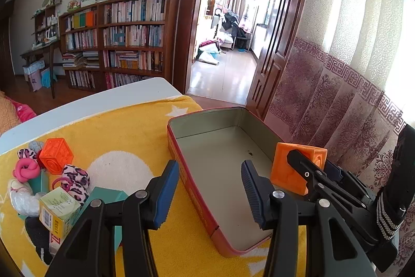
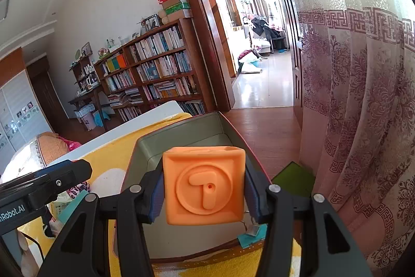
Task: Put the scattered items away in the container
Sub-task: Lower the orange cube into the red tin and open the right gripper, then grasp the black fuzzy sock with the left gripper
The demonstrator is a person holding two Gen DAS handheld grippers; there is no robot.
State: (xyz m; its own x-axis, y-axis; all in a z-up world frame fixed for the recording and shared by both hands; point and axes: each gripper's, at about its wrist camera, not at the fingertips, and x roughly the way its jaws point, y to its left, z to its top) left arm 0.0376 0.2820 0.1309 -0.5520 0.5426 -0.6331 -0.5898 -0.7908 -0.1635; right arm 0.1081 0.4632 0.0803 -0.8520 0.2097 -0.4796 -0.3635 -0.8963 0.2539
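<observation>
An open red tin (image 1: 197, 201) with a bare grey inside stands on the yellow towel (image 1: 124, 131); its rim also shows in the right wrist view (image 2: 129, 165). My right gripper (image 2: 205, 194) is shut on an orange cube (image 2: 205, 186) and holds it above the tin; the cube also shows in the left wrist view (image 1: 293, 170). My left gripper (image 1: 210, 194) is open and empty over the tin's near left wall. A second orange cube (image 1: 55, 155) sits in a pile at the left.
The pile holds a pink knot (image 1: 26, 169), leopard-print pieces (image 1: 76, 179), a small carton (image 1: 58, 212), a teal box (image 1: 103, 195) and a white bundle (image 1: 23, 199). A curtain (image 1: 350, 95) hangs on the right. A bookshelf (image 1: 119, 40) stands behind the white table (image 1: 103, 100).
</observation>
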